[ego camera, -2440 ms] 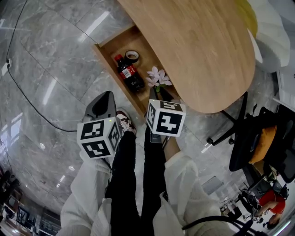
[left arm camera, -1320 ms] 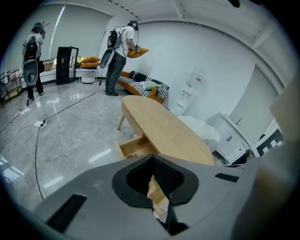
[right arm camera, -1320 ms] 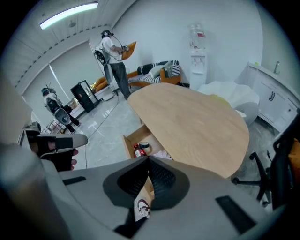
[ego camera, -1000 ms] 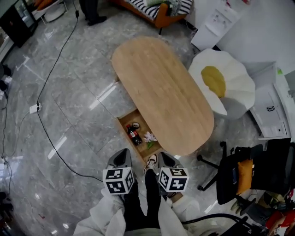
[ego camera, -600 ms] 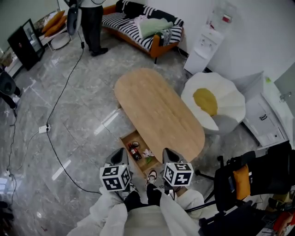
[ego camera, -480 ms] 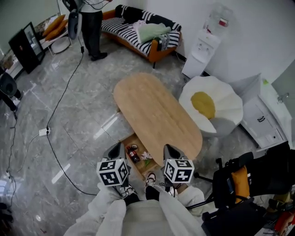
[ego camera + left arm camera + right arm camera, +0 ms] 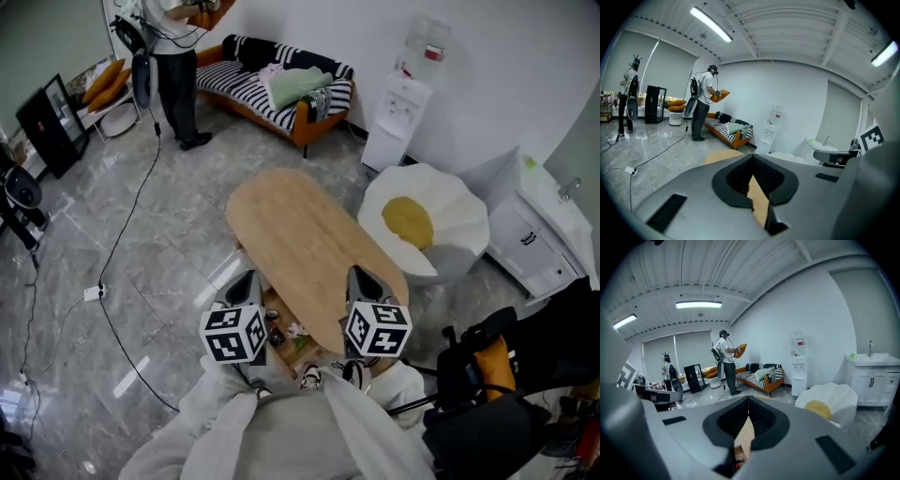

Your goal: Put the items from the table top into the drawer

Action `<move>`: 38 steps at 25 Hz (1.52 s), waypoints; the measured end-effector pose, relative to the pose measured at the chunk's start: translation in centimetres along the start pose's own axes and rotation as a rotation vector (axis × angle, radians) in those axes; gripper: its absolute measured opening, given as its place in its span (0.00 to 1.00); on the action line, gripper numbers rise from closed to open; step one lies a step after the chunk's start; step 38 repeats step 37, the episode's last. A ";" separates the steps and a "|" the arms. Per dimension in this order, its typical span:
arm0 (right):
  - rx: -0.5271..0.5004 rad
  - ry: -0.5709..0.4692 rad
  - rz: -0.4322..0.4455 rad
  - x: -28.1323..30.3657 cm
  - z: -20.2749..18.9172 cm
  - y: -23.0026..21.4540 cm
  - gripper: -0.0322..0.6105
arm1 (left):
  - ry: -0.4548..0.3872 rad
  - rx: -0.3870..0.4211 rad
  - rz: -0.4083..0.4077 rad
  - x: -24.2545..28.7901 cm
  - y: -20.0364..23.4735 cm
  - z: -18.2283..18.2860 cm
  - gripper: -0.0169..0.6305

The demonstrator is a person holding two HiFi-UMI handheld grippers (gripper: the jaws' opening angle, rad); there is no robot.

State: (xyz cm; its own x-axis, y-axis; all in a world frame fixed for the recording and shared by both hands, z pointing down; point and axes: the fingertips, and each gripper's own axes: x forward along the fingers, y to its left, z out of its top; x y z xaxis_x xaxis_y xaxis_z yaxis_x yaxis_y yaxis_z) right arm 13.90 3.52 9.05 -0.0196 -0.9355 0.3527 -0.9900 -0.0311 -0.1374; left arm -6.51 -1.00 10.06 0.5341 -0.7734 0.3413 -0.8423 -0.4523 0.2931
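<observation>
Table top [image 7: 309, 246]: oval wood, marble flr [image 7: 112, 253]

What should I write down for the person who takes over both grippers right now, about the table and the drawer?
Left gripper: fingers together, empty.
Right gripper: fingers together, empty.
Both are held up over the near end of the table.
Things: the bottle and the flower lie in the open drawer.
Done: nothing shows on the table top.
Left: probably only to push the drawer shut.
</observation>
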 end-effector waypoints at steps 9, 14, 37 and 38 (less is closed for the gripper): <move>0.008 0.037 -0.016 0.4 -1.0 -0.9 0.15 | 0.011 -0.009 0.027 0.8 0.3 -0.5 0.02; 0.041 0.057 -0.029 0.4 -1.0 -1.9 0.15 | 0.016 -0.019 0.037 0.9 0.4 -0.8 0.02; 0.027 0.034 -0.094 -1.8 -0.9 -2.7 0.14 | -0.003 0.009 0.036 -0.6 1.2 -1.0 0.02; 0.027 0.034 -0.094 -1.8 -0.9 -2.7 0.14 | -0.003 0.009 0.036 -0.6 1.2 -1.0 0.02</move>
